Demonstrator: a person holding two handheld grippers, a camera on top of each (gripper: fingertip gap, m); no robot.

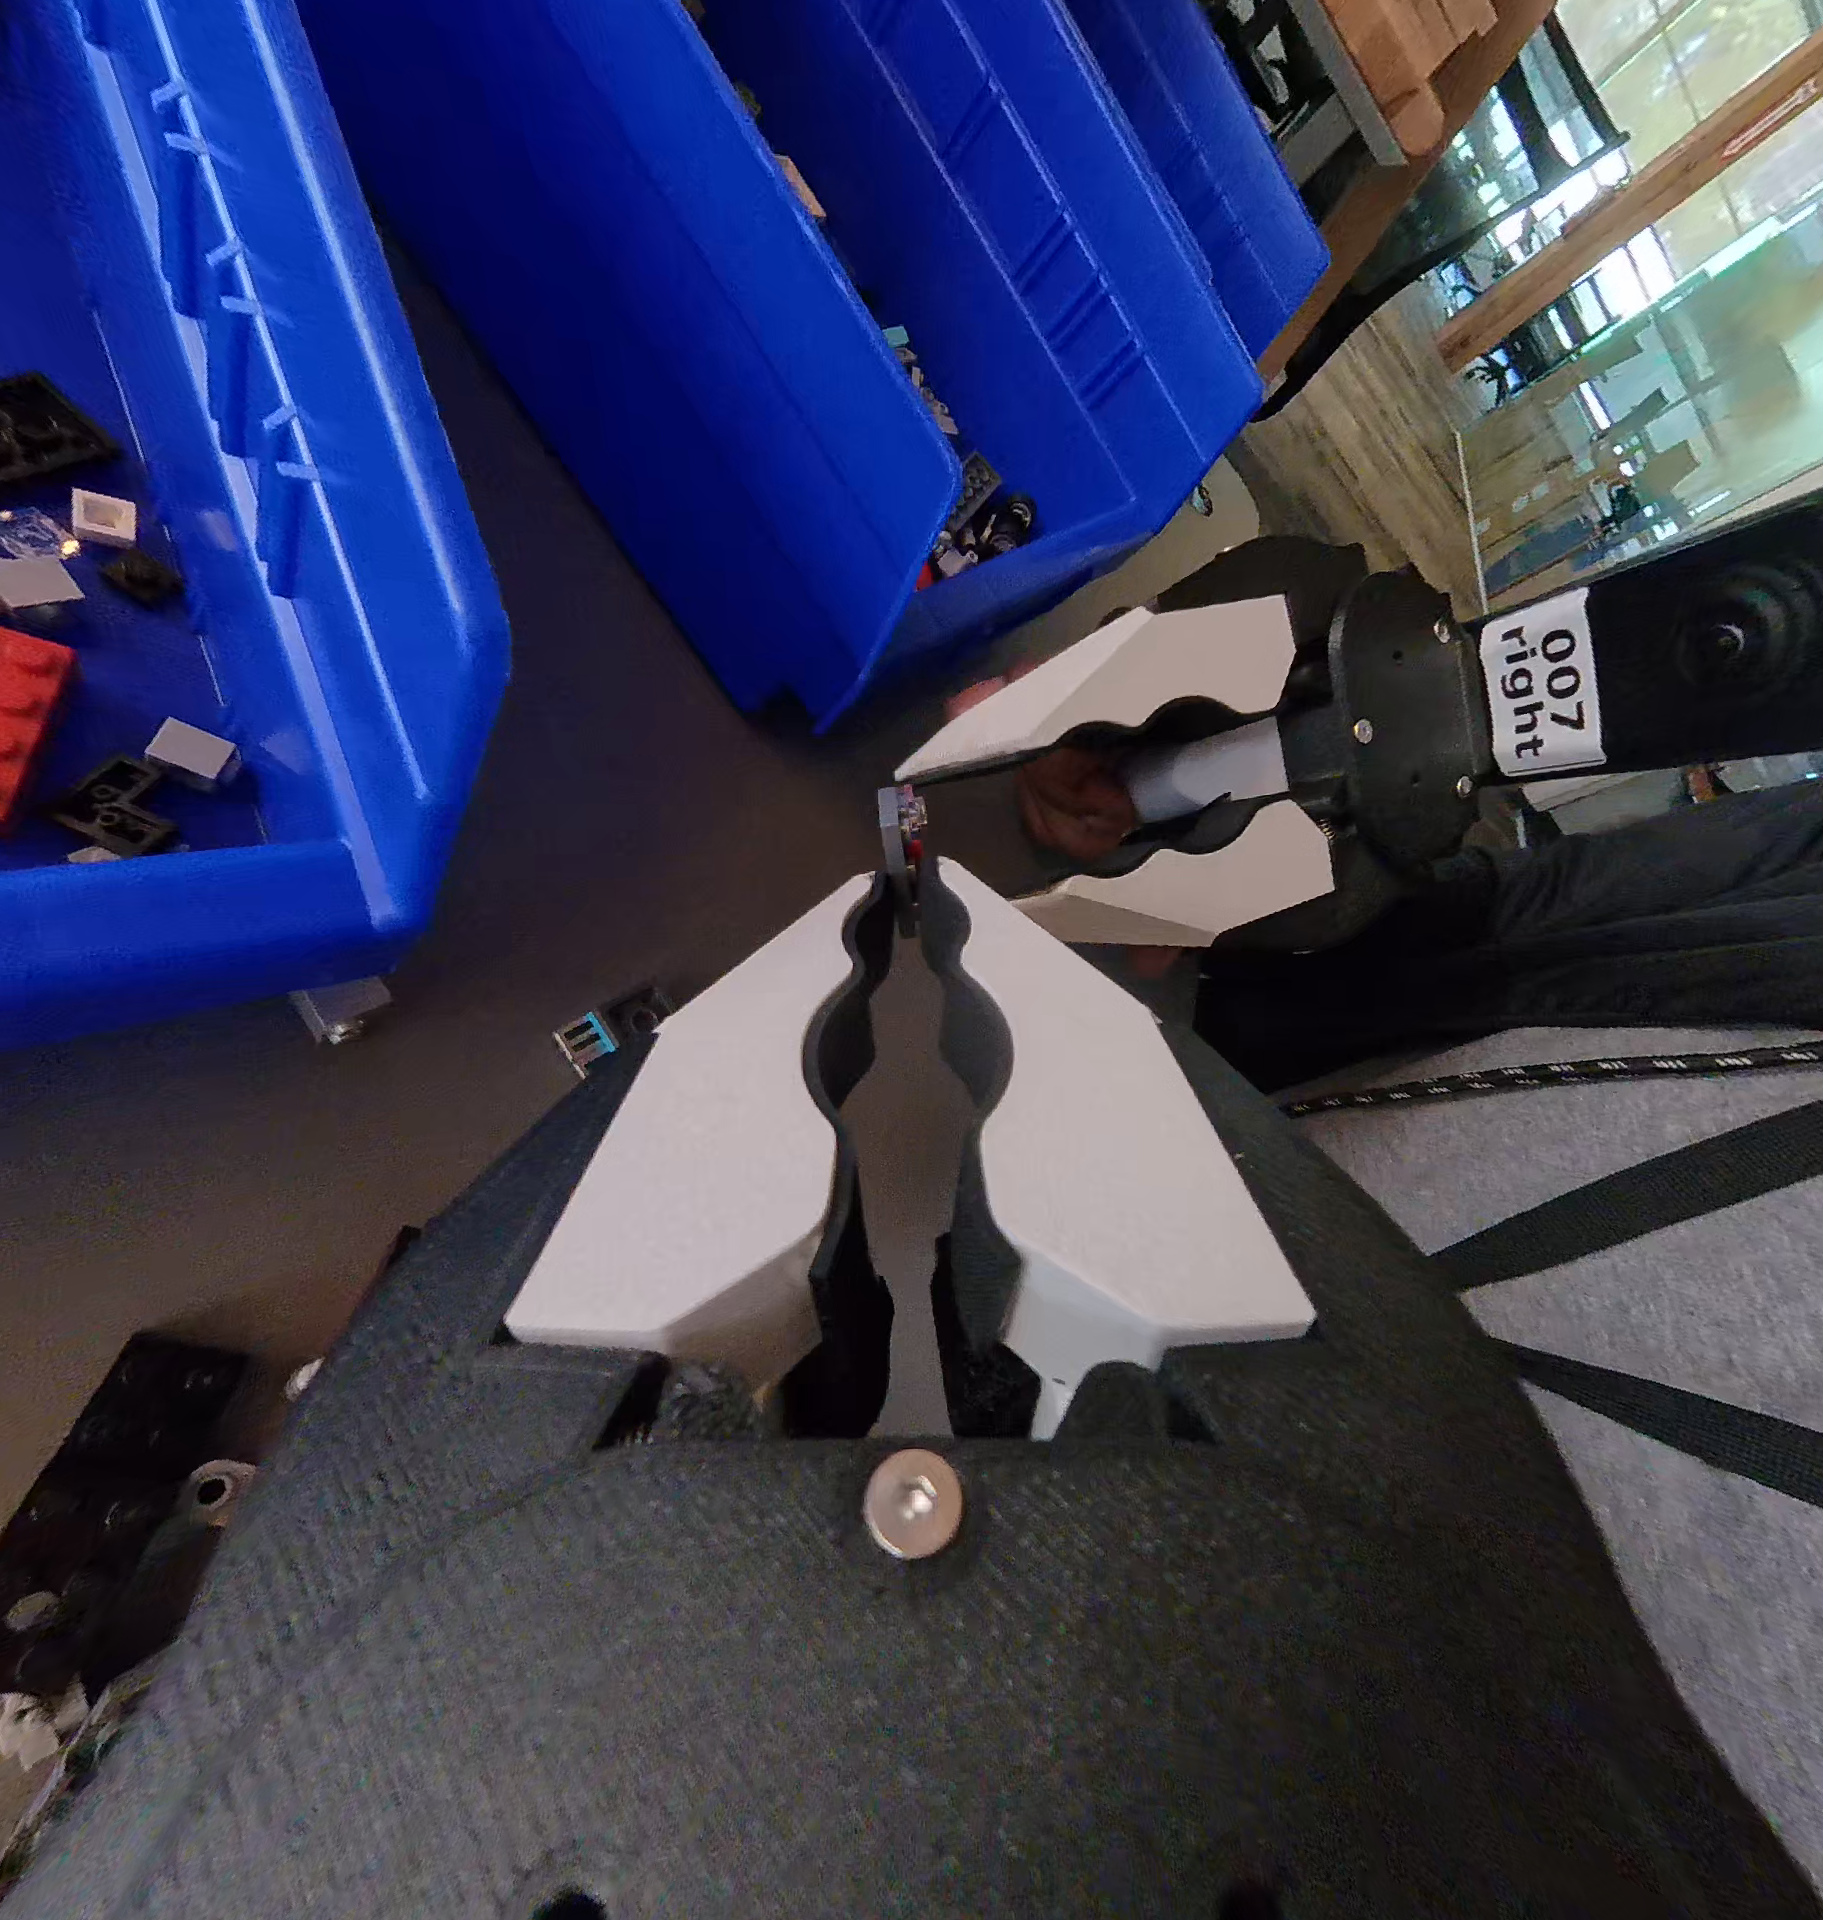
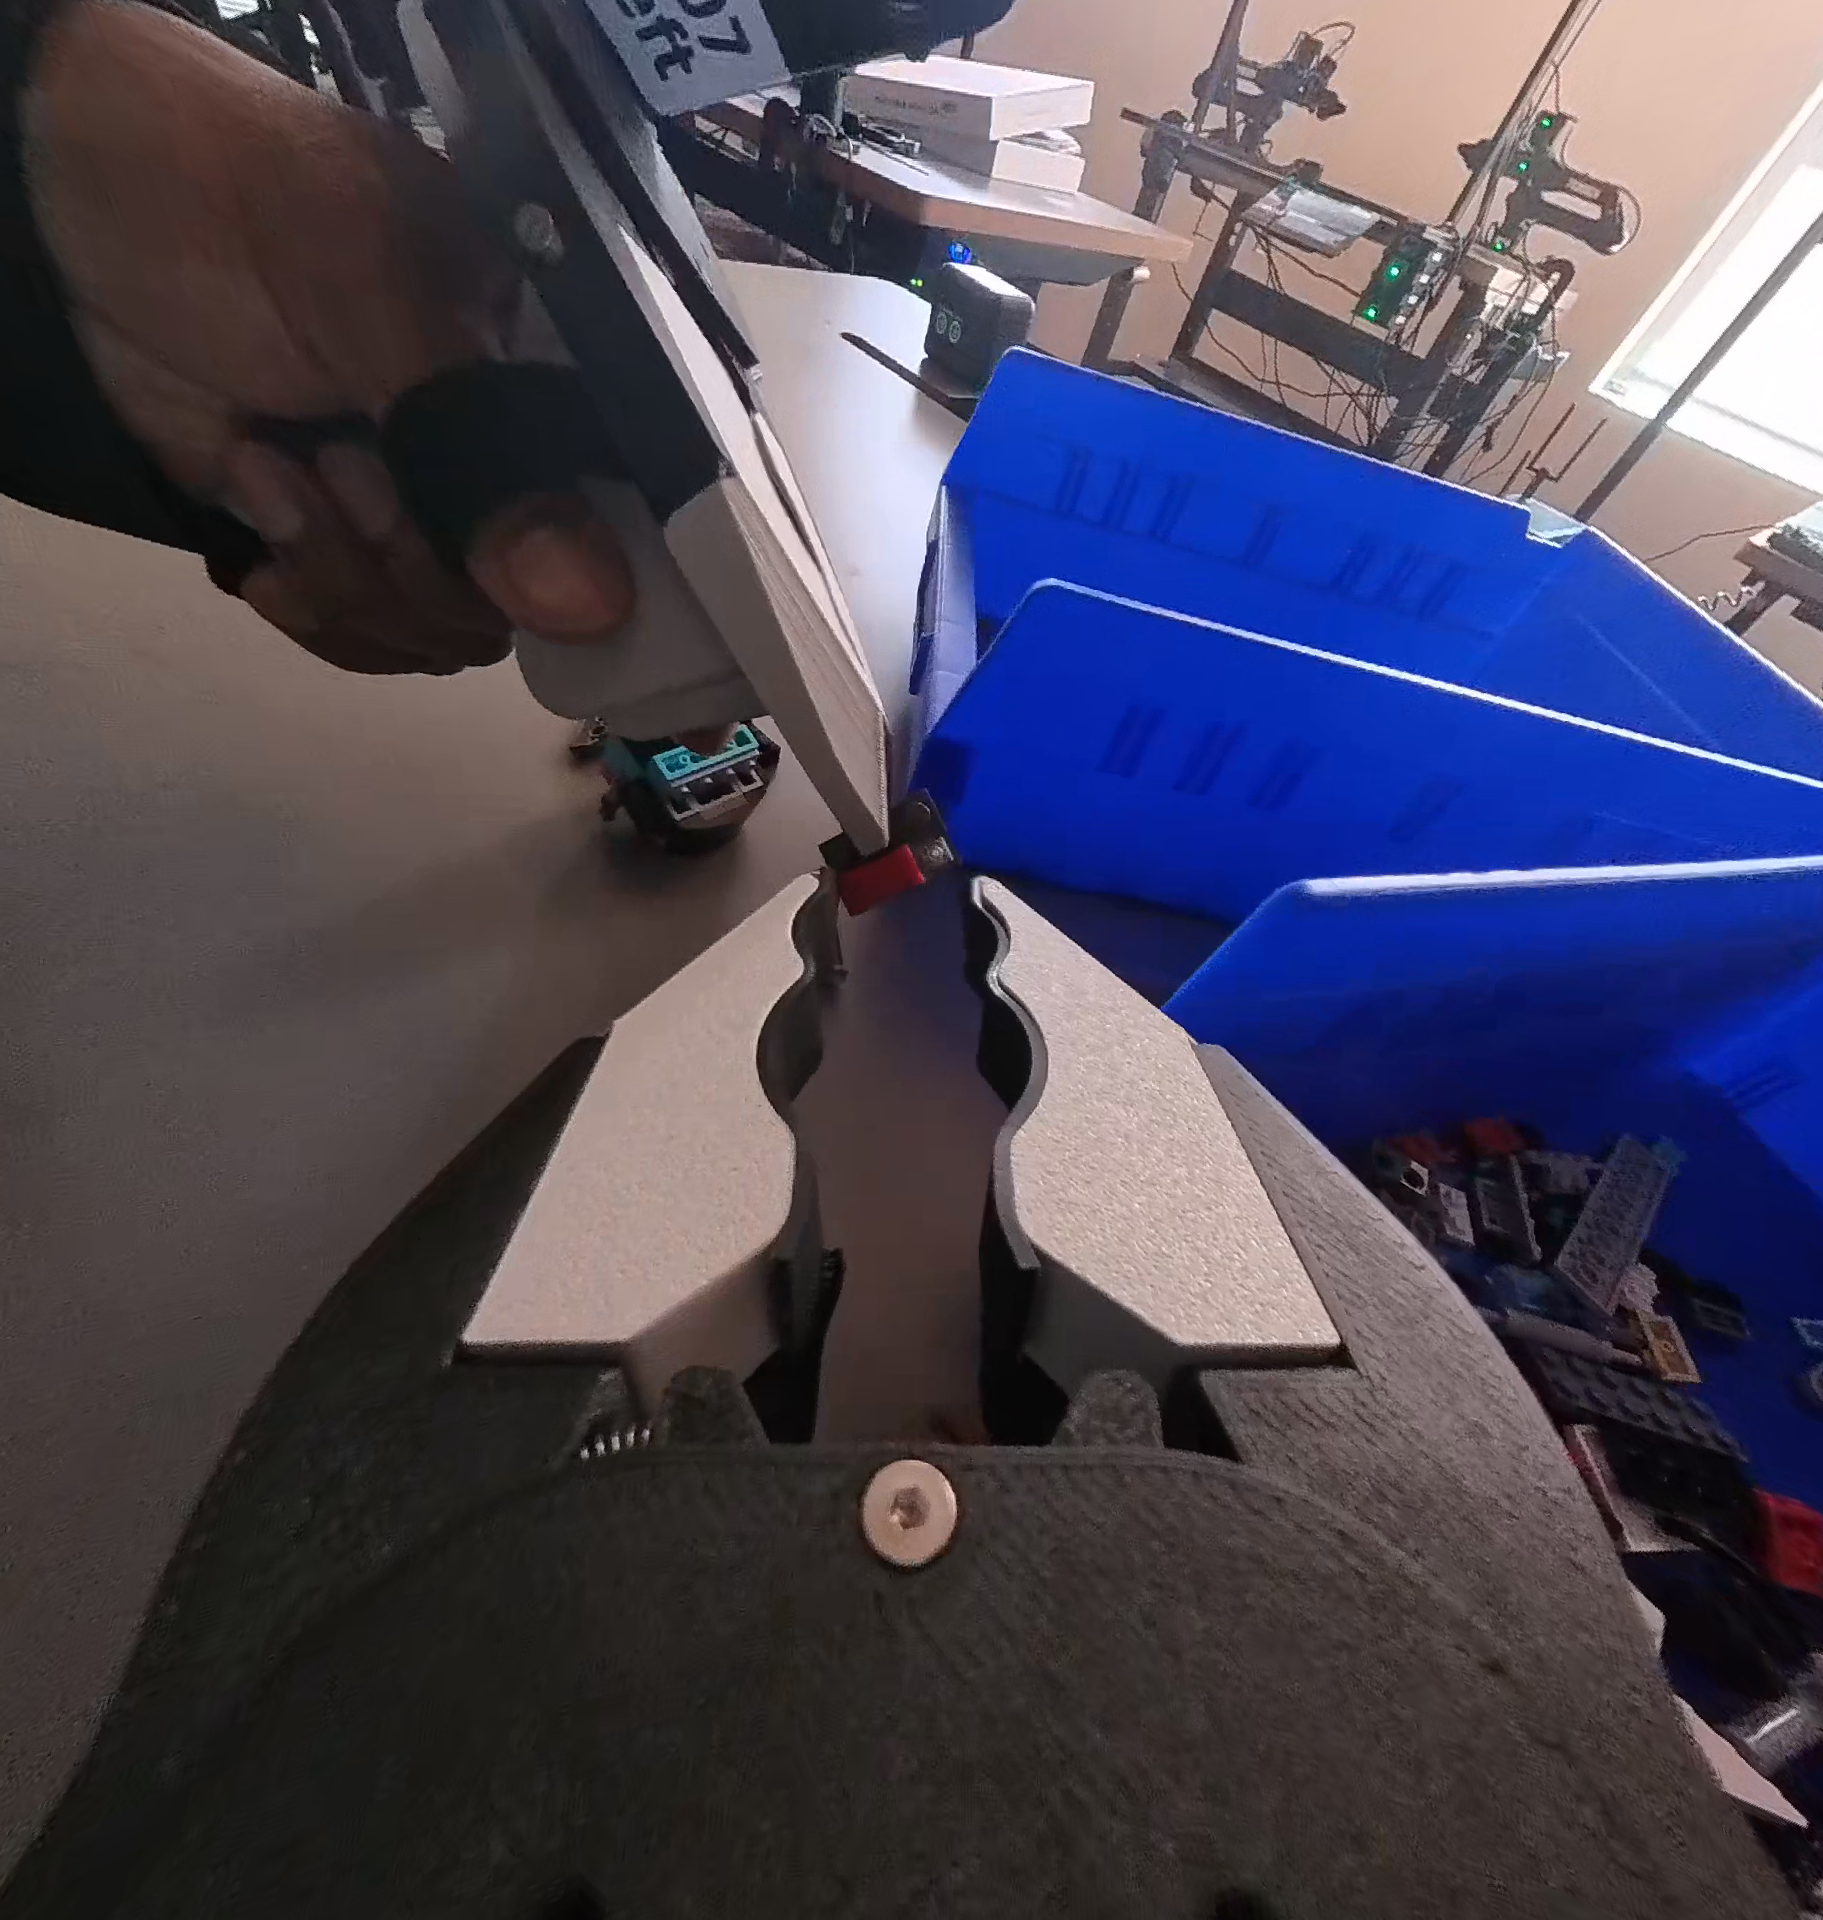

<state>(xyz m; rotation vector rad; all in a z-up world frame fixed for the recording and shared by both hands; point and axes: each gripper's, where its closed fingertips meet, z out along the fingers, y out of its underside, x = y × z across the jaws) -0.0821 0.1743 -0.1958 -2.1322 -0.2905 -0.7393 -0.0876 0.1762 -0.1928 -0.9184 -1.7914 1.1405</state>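
Holding: my left fingers (image 1: 905, 902) are closed on a small grey-and-red brick assembly (image 1: 903, 831), pinched at the very tips above the desk (image 1: 678, 831).
Right fingers: mine on the right (image 2: 891, 902) stand parted with nothing between them, the tips just beside the red piece (image 2: 879, 876).
Doing it well: I judge the left pinch must stay firm and level, since the hold is shallow and the piece could twist.
Surroundings: blue bins (image 1: 595, 343) of loose bricks stand nearby; a small teal-topped build (image 2: 694, 779) sits on the desk behind.
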